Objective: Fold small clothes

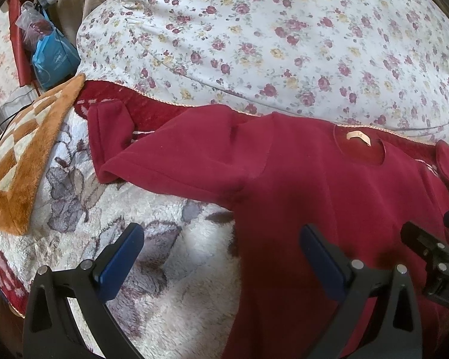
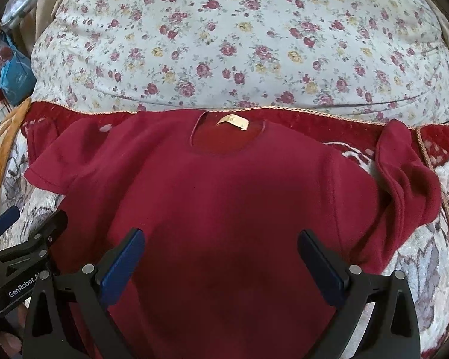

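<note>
A dark red long-sleeved top (image 2: 224,197) lies spread flat on a fleecy patterned blanket (image 1: 176,257), neck hole and tan label (image 2: 233,122) at the far side. Its left sleeve (image 1: 176,161) stretches out to the left, cuff folded back; its right sleeve (image 2: 410,179) is bunched and bent. My left gripper (image 1: 221,257) is open and empty, hovering over the top's left side edge below the armpit. My right gripper (image 2: 220,257) is open and empty above the middle of the top's body. Each gripper shows at the edge of the other's view.
A big floral-print pillow or duvet (image 2: 239,39) lies behind the top. An orange checked plush cushion (image 1: 18,167) sits at the left. A blue bag (image 1: 52,56) and plastic bags hang at the far left. A dark red blanket border (image 2: 329,125) runs under the collar.
</note>
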A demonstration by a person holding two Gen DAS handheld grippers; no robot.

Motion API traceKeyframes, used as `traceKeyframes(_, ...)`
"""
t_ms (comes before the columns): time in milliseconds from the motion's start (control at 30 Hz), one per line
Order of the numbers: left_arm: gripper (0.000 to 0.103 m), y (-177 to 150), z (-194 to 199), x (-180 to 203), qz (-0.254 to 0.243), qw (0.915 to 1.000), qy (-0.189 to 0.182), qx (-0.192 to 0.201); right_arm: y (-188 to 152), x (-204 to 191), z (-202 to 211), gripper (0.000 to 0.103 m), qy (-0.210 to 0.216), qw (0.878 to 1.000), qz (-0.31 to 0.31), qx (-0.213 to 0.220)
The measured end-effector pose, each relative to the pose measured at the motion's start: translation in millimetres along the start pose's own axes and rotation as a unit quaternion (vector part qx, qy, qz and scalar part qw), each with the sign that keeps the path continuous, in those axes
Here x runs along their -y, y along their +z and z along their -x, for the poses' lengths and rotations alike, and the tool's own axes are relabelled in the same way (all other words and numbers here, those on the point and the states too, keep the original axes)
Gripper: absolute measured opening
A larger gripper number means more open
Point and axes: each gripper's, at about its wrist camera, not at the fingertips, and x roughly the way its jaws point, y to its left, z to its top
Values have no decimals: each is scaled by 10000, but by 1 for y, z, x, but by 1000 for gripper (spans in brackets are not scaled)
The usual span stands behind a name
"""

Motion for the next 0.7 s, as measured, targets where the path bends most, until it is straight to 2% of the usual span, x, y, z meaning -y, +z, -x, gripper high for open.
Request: traceKeyframes(700,103,2,-7,-2,32,9999,86,-64,2,-14,-5,103,-10,9997,246,36)
